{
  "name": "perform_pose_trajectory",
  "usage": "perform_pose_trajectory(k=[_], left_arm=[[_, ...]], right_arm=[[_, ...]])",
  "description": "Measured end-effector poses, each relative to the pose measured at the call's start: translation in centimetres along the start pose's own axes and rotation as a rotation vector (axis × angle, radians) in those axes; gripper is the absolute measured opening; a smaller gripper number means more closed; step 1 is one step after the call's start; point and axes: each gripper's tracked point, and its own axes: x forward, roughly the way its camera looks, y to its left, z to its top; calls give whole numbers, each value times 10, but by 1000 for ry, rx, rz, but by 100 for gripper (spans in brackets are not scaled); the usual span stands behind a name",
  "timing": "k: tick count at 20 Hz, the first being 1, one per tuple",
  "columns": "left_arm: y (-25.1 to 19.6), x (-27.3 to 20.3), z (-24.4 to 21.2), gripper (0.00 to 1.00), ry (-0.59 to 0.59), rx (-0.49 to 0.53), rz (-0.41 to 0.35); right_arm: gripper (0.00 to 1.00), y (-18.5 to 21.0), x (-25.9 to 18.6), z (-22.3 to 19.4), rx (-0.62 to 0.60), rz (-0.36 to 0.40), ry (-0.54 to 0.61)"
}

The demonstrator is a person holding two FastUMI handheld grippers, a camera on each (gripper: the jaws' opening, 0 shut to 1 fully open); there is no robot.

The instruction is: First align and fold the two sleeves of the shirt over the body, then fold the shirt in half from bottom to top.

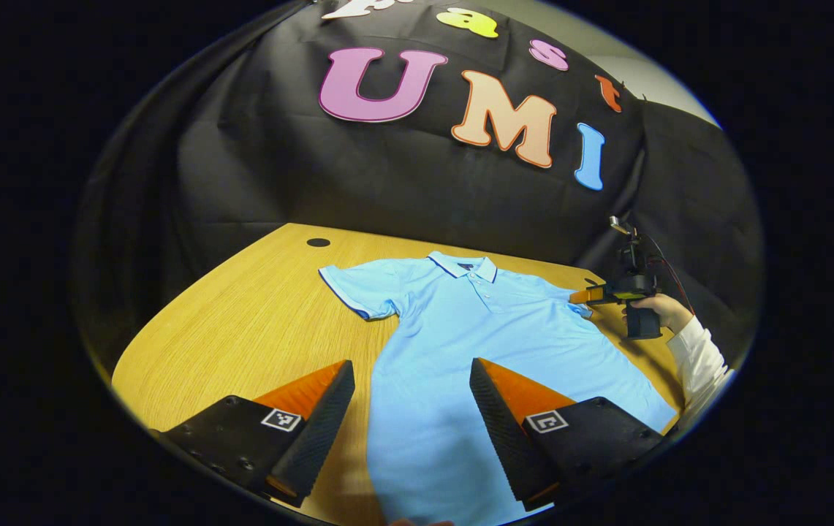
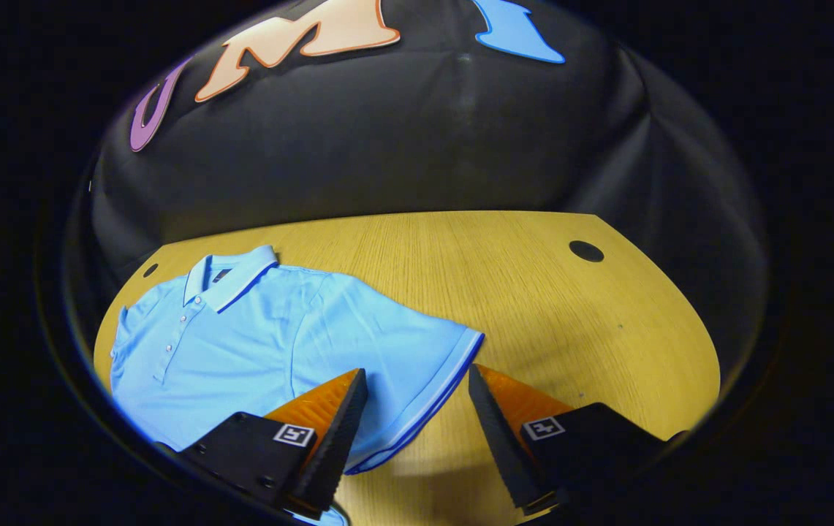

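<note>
A light blue polo shirt [image 1: 475, 343] lies flat and face up on the wooden table [image 1: 256, 321], collar toward the wall. Its left sleeve [image 1: 362, 288] is spread out on the wood. My left gripper [image 1: 411, 380] hovers open above the shirt's lower left edge, holding nothing. In the left gripper view the right gripper [image 1: 583, 295] shows at the far right sleeve, held by a hand in a white sleeve. In the right gripper view the right gripper [image 2: 417, 387] stands open over the hem of the spread right sleeve [image 2: 417, 351], its fingers astride the sleeve's edge.
A round cable hole [image 1: 318, 242] sits in the table near the back left corner, another hole [image 2: 586, 250] near the back right. Bare wood [image 2: 570, 329] extends right of the shirt. The black cloth wall rises close behind the table.
</note>
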Motion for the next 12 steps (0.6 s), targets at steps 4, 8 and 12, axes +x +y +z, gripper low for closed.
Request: perform_pose_trajectory(k=[4,8,12], left_arm=[[2,-1,-2,95,1,-3,6],[3,-1,-1,95,-3,0,9],[-3,-2,-1,95,-2,-3,-10]], right_arm=[[48,11,2,0,10,34,-8],[15,17,1,0,51,59,9],[14,26,-5,6,68,63,-4]])
